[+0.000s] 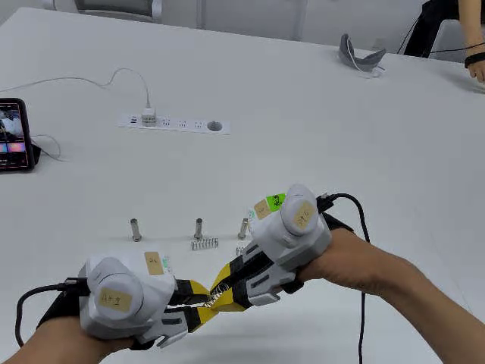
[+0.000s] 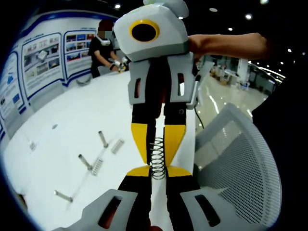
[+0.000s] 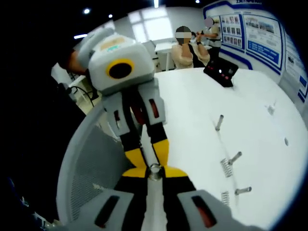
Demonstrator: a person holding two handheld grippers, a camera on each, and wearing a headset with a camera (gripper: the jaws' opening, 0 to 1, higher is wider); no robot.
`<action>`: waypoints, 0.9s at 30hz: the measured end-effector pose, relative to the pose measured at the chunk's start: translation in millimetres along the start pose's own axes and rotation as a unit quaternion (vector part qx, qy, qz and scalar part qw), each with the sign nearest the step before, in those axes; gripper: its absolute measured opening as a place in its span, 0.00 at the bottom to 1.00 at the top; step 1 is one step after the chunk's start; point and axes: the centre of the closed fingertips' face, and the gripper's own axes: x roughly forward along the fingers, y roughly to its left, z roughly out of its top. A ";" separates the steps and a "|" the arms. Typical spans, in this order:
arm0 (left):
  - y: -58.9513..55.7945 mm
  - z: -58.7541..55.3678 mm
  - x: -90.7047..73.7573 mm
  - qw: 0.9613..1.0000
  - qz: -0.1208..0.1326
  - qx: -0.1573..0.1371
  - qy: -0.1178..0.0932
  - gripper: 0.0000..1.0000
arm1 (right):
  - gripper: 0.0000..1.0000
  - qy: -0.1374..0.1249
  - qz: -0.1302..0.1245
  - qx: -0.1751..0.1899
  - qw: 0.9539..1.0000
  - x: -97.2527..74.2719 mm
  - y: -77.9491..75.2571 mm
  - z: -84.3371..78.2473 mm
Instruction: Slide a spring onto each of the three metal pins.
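Note:
Three short metal pins stand in a row on the white table (image 1: 318,152): left pin (image 1: 136,229), middle pin (image 1: 198,227), right pin (image 1: 243,227). Two loose springs (image 1: 204,243) (image 1: 240,250) lie just in front of them. My left gripper (image 1: 208,303) and right gripper (image 1: 221,292) meet tip to tip above the table's near edge. A third spring (image 2: 157,156) runs between them, with both pairs of yellow fingertips closed on it. In the right gripper view its end (image 3: 154,168) shows between the right gripper's own jaws. The pins (image 2: 85,162) (image 3: 235,157) stand off to the side.
A white power strip (image 1: 174,122) with a plugged charger lies mid-table, and a phone (image 1: 14,136) sits at the left edge. A grey curved object (image 1: 360,57) rests far right, near another person's hand (image 1: 476,64). A mesh chair (image 2: 240,159) stands by the table edge.

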 end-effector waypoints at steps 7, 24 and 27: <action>2.5 -5.4 0.0 1.000 0.001 -0.008 -0.012 0.10 | 0.12 0.004 -0.004 0.001 1.000 4.4 -1.8 -1.7; 21.3 -24.6 -16.6 0.998 0.028 -0.049 -0.025 0.20 | 0.12 -0.033 -0.025 0.047 0.998 -8.4 -15.7 -1.4; 29.7 -26.7 -21.5 0.997 0.044 -0.063 -0.032 0.20 | 0.12 -0.033 -0.030 0.051 0.998 -10.0 -19.6 -3.8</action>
